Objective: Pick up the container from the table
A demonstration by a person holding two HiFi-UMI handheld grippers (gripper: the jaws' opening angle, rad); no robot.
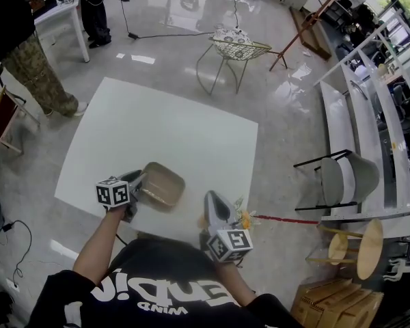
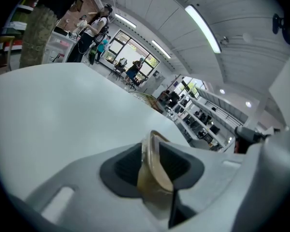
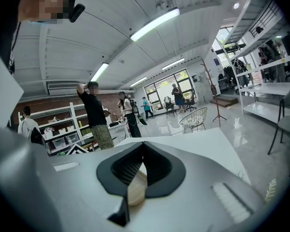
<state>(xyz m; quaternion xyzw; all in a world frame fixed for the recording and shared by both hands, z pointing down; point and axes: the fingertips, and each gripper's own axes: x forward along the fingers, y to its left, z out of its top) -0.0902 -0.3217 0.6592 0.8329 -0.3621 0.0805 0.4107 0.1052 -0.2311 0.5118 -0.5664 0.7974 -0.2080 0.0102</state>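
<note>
Container: tan, shallow, with rounded corners (image 1: pixel 161 185); it sits at the near left part of the table, with its near rim at the left gripper's tip.
Table: white, square top (image 1: pixel 157 121), standing on a glossy floor.
Wire chair: beyond the table's far edge (image 1: pixel 234 46), well apart from the container.
Left gripper: at the table's near left edge (image 1: pixel 138 186); its jaws are narrowed onto the container's rim, with the dark pads pressing it on both sides in the left gripper view.
Right gripper: at the table's near edge (image 1: pixel 215 200), to the right of the container and apart from it; its jaw tips meet and grip nothing.
</note>
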